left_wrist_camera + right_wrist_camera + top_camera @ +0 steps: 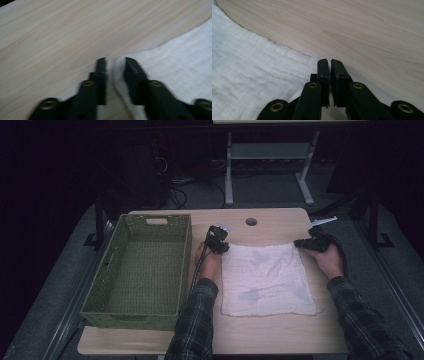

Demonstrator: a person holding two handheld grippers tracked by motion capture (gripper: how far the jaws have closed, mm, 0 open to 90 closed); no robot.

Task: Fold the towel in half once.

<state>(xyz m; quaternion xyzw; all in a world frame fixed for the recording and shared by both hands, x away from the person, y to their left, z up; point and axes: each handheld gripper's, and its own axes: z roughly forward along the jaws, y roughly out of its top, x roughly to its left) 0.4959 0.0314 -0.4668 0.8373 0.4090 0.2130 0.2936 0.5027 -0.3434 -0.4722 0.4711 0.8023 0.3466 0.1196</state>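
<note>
A white cloth [265,280] lies flat on the light wooden table [270,335]. My left gripper [223,248] sits at its far left corner. In the left gripper view the jaws of that gripper [115,61] stand a little apart, with the bunched edge of the cloth [180,55] between them; a narrow gap shows at one pad. My right gripper [300,243] is at the far right corner. In the right gripper view that gripper [329,61] is shut, its jaws almost touching where the corner of the cloth [249,75] runs in under them.
An empty green woven basket [131,319] stands on the left part of the table, close beside the left forearm. A round cable hole [251,221] sits near the far edge. Bare wood lies beyond the cloth and in front of it.
</note>
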